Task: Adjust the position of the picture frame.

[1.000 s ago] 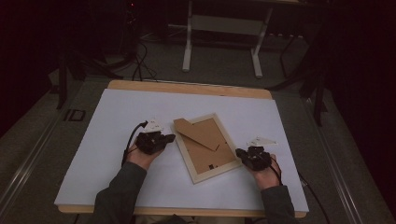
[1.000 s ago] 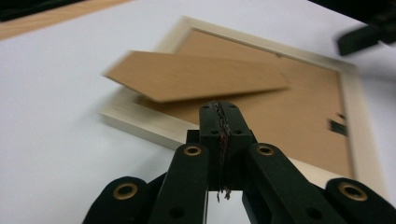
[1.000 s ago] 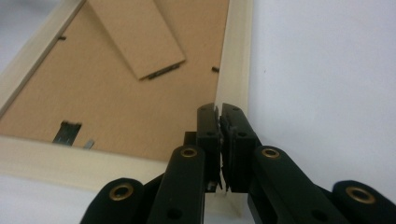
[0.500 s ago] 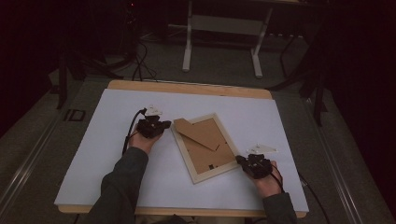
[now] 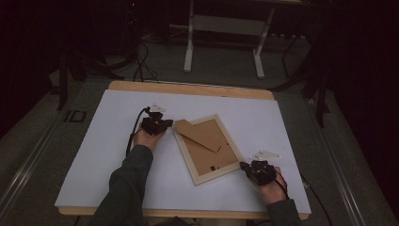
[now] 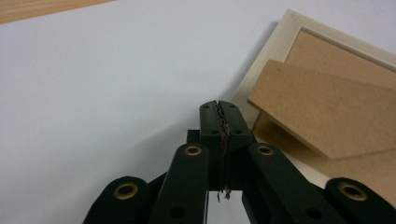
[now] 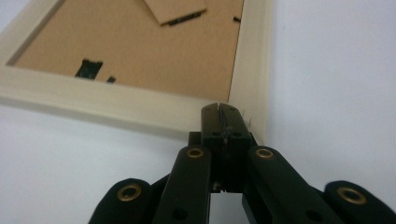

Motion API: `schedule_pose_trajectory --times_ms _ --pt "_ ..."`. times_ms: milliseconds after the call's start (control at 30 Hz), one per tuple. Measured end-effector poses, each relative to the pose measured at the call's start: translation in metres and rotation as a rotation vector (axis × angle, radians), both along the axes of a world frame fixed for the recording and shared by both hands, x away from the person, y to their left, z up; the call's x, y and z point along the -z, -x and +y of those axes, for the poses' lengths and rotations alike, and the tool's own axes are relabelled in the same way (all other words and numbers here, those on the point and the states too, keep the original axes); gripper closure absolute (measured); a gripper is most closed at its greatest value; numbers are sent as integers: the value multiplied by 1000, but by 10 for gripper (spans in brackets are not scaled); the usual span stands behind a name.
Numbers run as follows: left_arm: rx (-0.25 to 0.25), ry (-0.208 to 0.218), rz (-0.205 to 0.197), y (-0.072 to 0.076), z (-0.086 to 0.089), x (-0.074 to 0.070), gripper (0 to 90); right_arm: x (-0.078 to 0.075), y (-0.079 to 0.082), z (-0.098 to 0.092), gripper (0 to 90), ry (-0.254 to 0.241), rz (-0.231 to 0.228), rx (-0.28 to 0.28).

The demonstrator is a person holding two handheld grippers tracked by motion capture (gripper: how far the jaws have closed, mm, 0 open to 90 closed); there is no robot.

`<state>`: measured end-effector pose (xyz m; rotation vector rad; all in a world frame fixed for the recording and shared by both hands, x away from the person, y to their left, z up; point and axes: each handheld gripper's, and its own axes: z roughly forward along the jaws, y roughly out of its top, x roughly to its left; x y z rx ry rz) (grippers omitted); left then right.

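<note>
Frame work comes first in the high view: one pale wooden picture frame [image 5: 207, 149] lies face-down and skewed on the white sheet covering the table [image 5: 94, 155], its brown fibreboard backing [image 5: 214, 155] up, with one loose brown stand flap [image 5: 200, 134] resting across it. Left gripper [image 5: 160, 123] sits at the frame's far corner, right gripper [image 5: 244, 166] at the near corner diagonally opposite; the frame lies between the two. Judging from this, the step is nudging or squaring the frame, so both tips should press low on the wood and push evenly, or the frame will pivot

Left gripper view: the left gripper [image 6: 219, 106] has its jaws together on nothing, tips just beside the frame's edge [image 6: 280, 42], which runs up to the right of them; the flap [image 6: 327, 107] overhangs close by. Better to keep clear of that flap

Right gripper view: the right gripper [image 7: 219, 109] has just finished closing, jaws together and empty, tips against the outer corner of the frame [image 7: 254, 70]. Two small black clips [image 7: 91, 67] sit on the backing beyond, left of the tips
</note>
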<state>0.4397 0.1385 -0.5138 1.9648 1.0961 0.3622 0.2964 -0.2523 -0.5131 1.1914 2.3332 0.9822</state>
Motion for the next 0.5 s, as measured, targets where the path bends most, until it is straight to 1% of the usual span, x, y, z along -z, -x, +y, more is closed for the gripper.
schedule_pose_trajectory --times_ms 100,233,333,433,500 --pt "-5 6 -1 -4 -1 2 900 4 4 -1 900 8 8 -3" --pt "-13 -16 18 -10 -1 7 900 7 6 0 900 15 19 -9" --pt "-22 -17 38 -14 -2 11 900 8 7 0 900 13 19 -10" --pt "-24 -20 45 -17 -3 14 900 8 7 1 900 10 20 -10" --pt "-27 -12 50 -19 -4 16 900 8 7 1 900 10 19 -12"
